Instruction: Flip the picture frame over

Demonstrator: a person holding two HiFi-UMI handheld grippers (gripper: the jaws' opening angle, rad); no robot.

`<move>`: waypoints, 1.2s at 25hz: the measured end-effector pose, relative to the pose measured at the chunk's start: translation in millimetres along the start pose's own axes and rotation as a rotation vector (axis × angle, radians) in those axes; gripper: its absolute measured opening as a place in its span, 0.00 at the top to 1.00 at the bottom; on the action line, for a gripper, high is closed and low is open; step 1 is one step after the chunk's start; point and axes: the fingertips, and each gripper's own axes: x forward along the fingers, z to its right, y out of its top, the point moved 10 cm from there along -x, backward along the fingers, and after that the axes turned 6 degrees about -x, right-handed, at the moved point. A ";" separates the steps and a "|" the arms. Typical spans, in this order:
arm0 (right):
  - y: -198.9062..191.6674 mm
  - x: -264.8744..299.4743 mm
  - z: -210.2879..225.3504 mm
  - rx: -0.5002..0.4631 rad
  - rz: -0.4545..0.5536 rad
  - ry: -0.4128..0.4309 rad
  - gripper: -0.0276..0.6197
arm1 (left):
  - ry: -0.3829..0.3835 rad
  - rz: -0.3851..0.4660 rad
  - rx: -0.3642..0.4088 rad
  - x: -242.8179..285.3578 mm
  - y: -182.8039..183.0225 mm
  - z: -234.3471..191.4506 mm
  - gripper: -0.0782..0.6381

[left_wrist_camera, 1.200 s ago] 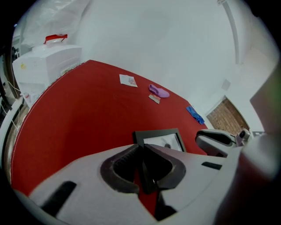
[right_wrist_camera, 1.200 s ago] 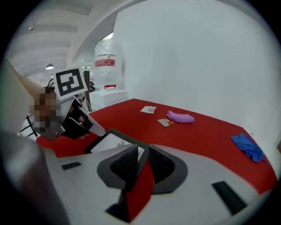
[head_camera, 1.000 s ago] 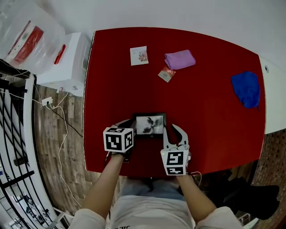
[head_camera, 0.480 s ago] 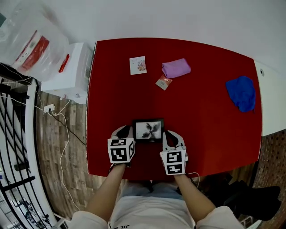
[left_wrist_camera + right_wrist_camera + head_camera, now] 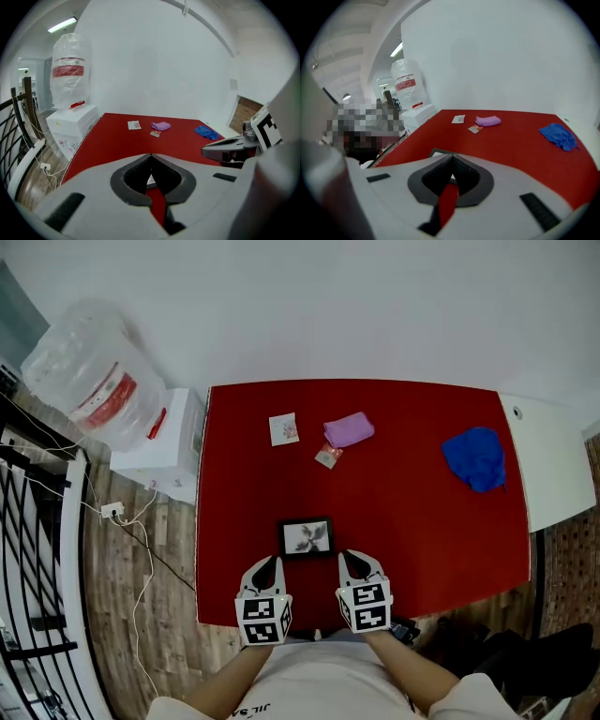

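Observation:
The black picture frame [image 5: 306, 537] lies flat on the red table [image 5: 412, 521] near its front edge, with the flower picture facing up. My left gripper [image 5: 272, 561] hovers just in front of the frame's left corner, shut and empty. My right gripper [image 5: 345, 557] hovers in front of its right corner, also shut with nothing in it. Neither touches the frame. In the left gripper view the jaws [image 5: 150, 155] meet, and a sliver of the frame [image 5: 149, 180] shows through the gap below them. In the right gripper view a corner of the frame [image 5: 436, 153] peeks over the shut gripper [image 5: 451, 158].
At the table's far side lie a small card [image 5: 284, 428], a purple cloth [image 5: 348, 428] and a small packet [image 5: 327, 457]; a blue cloth [image 5: 474, 458] lies far right. A water bottle [image 5: 89, 381] on a white dispenser [image 5: 159, 451] stands left, and a white surface [image 5: 553, 465] adjoins the right.
Both grippers have lifted and drawn back from the frame's sides toward the table's front edge, and their jaws have closed. The frame stays flat, picture up.

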 end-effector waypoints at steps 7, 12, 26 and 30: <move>6.4 -24.8 -12.5 -0.016 0.042 -0.047 0.95 | 0.030 0.003 -0.005 -23.5 -10.0 10.2 0.88; 4.9 -26.8 -17.9 0.000 0.060 -0.038 0.95 | 0.031 0.006 -0.020 -24.6 -5.0 10.2 0.88; 7.1 -34.9 -14.7 -0.042 0.071 -0.044 0.95 | 0.014 0.024 0.016 -26.9 4.0 24.8 0.88; 7.0 -37.6 -14.5 -0.038 0.075 -0.044 0.95 | 0.011 0.021 0.011 -28.4 3.3 25.7 0.88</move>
